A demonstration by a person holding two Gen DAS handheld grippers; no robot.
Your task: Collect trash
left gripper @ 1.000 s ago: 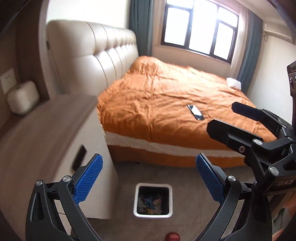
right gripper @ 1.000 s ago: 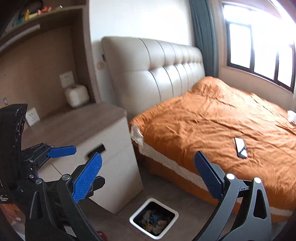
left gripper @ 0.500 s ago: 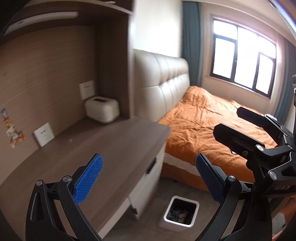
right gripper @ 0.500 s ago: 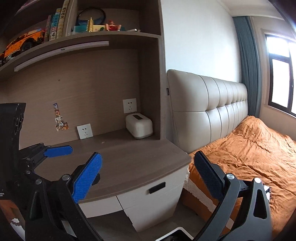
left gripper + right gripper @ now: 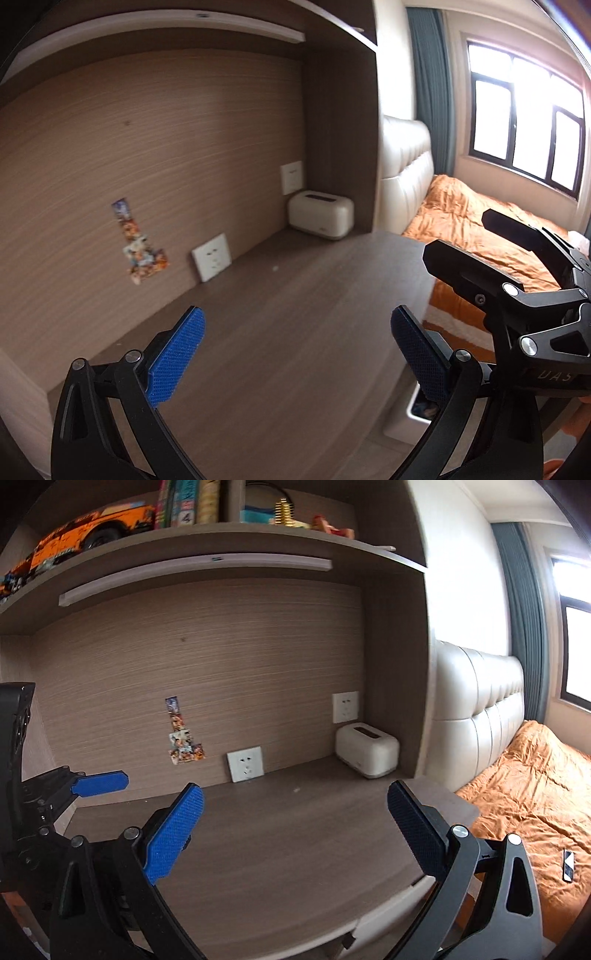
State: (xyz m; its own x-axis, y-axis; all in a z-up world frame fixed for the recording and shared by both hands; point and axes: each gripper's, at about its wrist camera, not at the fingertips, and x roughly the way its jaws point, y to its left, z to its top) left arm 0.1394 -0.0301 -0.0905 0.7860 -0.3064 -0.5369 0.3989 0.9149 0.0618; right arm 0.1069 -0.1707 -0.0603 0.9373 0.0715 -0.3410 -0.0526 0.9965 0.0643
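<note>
Two black two-finger grippers with blue textured pads hang above the dark wood-grain desk top (image 5: pixel 295 332), each with its jaws spread wide and nothing between them: the left gripper (image 5: pixel 295 354) in its own view, the right gripper (image 5: pixel 295 830) in its own. Beside the left one, the right gripper's black frame fills the right edge of the view; in the right wrist view one blue pad of the left gripper (image 5: pixel 99 783) pokes in from the left.

On the desk stands one cream rounded box with a dark slot on top (image 5: pixel 367 755), tucked into the back right corner. The wood back panel carries two white wall sockets, one low (image 5: pixel 245 763) and one higher (image 5: pixel 345 707), and one strip of colourful stickers (image 5: pixel 183 736). One shelf above holds an orange toy truck (image 5: pixel 81 535) and a few books (image 5: pixel 186 502).

Half a second ago the white square trash bin (image 5: pixel 421 408) showed whole on the floor with rubbish in it; now both views have swung up toward the desk, and only a sliver of its rim peeks out past the desk's right edge in the left wrist view.

Right of the desk edge lie the cream padded headboard (image 5: pixel 480 709) and the orange bed cover (image 5: pixel 535 794), with one phone (image 5: pixel 569 866) on it
</note>
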